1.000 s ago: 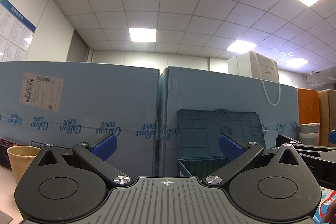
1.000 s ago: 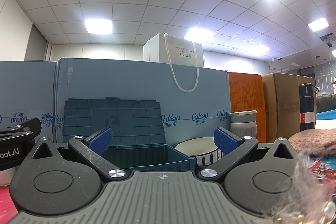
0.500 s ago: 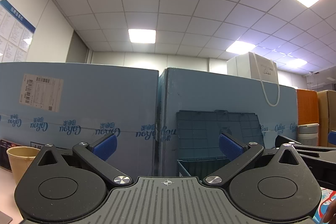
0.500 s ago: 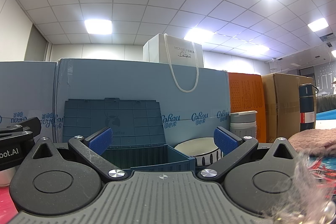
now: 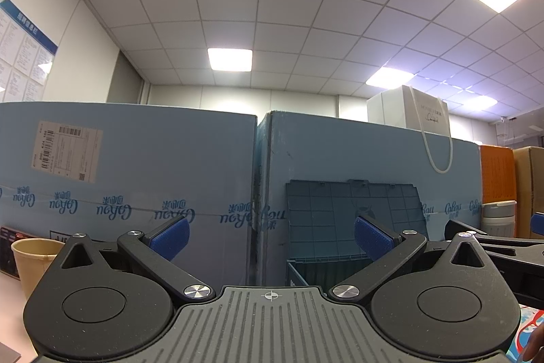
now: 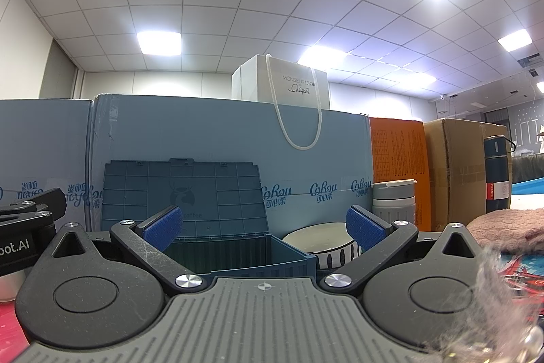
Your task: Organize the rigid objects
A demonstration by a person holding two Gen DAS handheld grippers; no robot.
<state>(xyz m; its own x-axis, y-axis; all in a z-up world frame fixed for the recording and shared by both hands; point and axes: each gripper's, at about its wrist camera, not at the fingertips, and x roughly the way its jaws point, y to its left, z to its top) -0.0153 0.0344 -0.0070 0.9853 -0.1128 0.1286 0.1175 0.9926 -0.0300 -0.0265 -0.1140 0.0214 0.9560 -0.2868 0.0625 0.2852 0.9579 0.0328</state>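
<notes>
A dark blue plastic storage box (image 6: 238, 256) stands open straight ahead, its ribbed lid (image 6: 183, 193) leaning back against a blue carton; it also shows in the left wrist view (image 5: 326, 271). My right gripper (image 6: 263, 228) is open and empty, level with the box's front rim. A white bowl with dark stripes (image 6: 323, 242) sits just right of the box, behind my right fingertip. A grey lidded mug (image 6: 394, 201) stands behind the bowl. My left gripper (image 5: 270, 238) is open and empty, left of the box. A paper cup (image 5: 32, 257) stands at far left.
Tall blue cartons (image 5: 136, 179) wall off the back. A white paper bag (image 6: 282, 84) sits on top of them. An orange box (image 6: 397, 155), a brown carton (image 6: 459, 165) and a dark flask (image 6: 496, 176) stand at right, with pink knitted cloth (image 6: 499, 227) in front.
</notes>
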